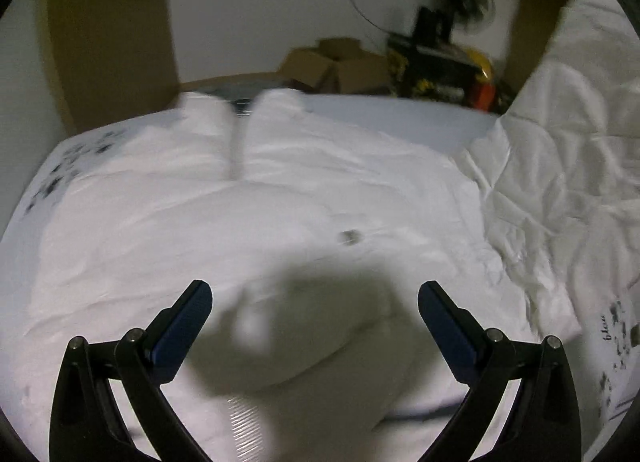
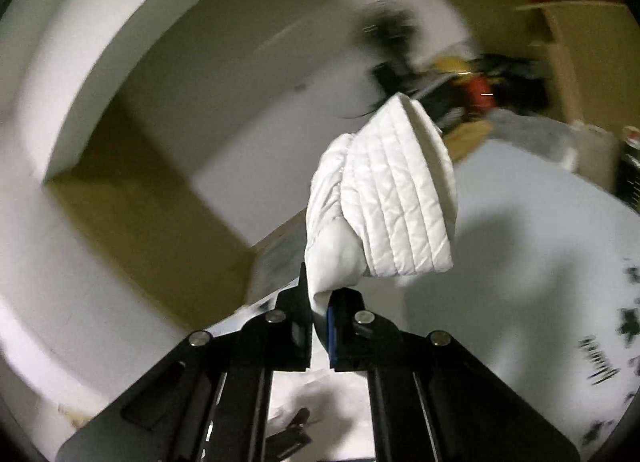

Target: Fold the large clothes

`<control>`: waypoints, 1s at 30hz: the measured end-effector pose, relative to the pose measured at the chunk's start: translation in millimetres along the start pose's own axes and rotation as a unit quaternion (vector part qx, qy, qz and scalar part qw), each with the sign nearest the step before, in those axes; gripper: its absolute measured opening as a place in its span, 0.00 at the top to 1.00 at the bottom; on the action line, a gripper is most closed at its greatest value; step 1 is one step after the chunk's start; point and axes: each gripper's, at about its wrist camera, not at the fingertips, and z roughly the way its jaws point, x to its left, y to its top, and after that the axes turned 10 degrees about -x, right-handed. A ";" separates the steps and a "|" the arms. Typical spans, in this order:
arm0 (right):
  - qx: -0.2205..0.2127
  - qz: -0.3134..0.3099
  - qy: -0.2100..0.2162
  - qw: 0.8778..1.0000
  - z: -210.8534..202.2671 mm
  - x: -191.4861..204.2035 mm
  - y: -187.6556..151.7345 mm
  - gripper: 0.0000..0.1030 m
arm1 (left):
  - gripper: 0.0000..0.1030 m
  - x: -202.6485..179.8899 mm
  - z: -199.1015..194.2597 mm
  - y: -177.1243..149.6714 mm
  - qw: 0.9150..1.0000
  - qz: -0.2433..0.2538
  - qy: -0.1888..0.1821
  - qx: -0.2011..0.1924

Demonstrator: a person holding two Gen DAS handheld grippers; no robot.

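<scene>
Left wrist view shows the left gripper with its fingers spread wide and grasping nothing, above a white jacket lying flat on the bed. Right wrist view shows the right gripper clenched on the jacket's quilted cuff, lifted in the air.

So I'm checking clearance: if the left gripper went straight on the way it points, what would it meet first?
Probably the white garment spread on the bed; the open left gripper points down at it, though depth is unclear.
</scene>
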 end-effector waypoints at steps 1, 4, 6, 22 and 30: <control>0.012 -0.010 0.007 1.000 8.9 17.7 -10.6 0.95 | 0.00 14.9 -12.3 -5.0 1.000 -0.011 0.002 -0.002; 0.064 -0.034 0.014 0.997 51.7 70.9 -58.0 0.95 | 0.00 76.1 -48.9 -28.4 0.998 -0.060 0.013 0.000; 0.094 -0.046 0.014 0.994 77.8 94.2 -91.7 0.95 | 0.00 122.0 -69.7 -51.6 0.994 -0.108 0.013 0.007; 0.307 -0.084 0.044 0.947 171.0 146.8 -297.5 0.24 | 0.00 248.6 -142.3 -164.7 0.972 -0.232 -0.022 0.005; 0.204 -0.099 0.031 0.974 149.6 169.8 -246.0 0.30 | 0.00 253.0 -154.5 -169.3 0.966 -0.255 -0.036 -0.009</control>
